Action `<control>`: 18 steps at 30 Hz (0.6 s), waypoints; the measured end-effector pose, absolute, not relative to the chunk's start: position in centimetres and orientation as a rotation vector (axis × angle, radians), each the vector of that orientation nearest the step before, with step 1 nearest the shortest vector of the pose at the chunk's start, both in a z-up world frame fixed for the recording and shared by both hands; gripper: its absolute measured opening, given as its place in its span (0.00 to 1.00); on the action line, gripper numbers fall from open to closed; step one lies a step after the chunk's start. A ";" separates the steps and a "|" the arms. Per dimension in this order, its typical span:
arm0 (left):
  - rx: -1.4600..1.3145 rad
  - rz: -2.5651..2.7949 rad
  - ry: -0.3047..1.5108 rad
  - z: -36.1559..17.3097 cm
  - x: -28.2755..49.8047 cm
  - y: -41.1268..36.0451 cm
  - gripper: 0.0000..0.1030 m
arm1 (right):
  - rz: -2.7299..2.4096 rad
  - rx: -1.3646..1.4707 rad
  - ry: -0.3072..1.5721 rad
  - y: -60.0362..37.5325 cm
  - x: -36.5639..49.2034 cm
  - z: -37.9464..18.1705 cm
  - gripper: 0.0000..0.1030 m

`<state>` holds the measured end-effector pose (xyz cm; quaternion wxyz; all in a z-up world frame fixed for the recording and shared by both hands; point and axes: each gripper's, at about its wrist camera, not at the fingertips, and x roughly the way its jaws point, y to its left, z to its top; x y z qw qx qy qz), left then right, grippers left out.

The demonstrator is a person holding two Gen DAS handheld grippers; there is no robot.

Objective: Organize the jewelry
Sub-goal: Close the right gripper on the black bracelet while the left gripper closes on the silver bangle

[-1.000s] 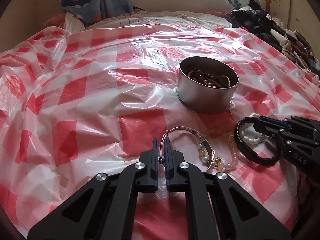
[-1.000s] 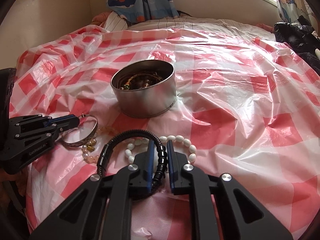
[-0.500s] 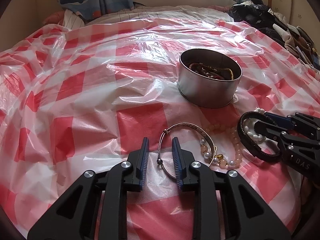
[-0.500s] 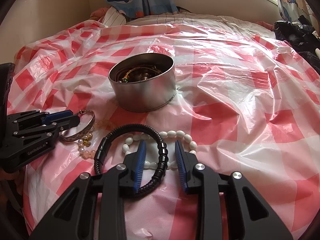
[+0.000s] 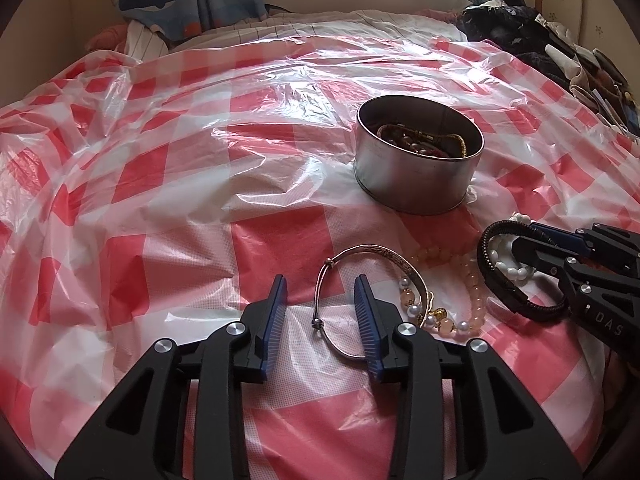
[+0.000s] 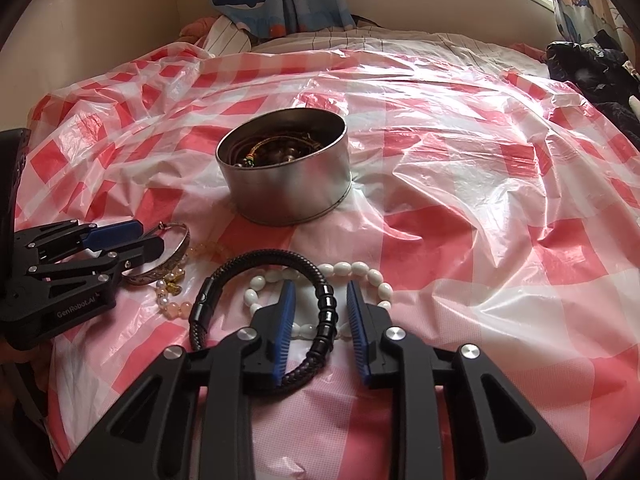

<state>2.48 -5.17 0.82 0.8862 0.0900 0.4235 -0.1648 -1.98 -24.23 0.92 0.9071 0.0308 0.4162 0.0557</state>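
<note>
Silver bangle (image 5: pixel 334 280) between parted left jaws | black bracelet (image 6: pixel 326 308) between right, seemingly untouched

My left gripper (image 5: pixel 320 304) has just been opening; its blue pads stand apart around the near arc of the silver bangle (image 5: pixel 362 280), not pressing it. The bangle lies on the checked plastic sheet (image 5: pixel 160 200), touching a pink-and-pearl bead strand (image 5: pixel 460 296). Beyond stands the round tin (image 5: pixel 416 184) holding bracelets. Toward the sheet's right edge, my right gripper (image 5: pixel 516 248) reaches over the black braided bracelet (image 5: pixel 516 300)
</note>
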 end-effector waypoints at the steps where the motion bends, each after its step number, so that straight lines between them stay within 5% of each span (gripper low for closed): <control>1: 0.187 -0.343 0.881 0.8 2.5 -5.2 0.33 | 0.116 0.065 0.858 -24.2 -2.0 0.9 0.19; 18: 0.214 -0.334 0.869 0.8 2.4 -5.4 0.33 | 0.105 0.065 0.865 -24.1 -1.9 0.8 0.16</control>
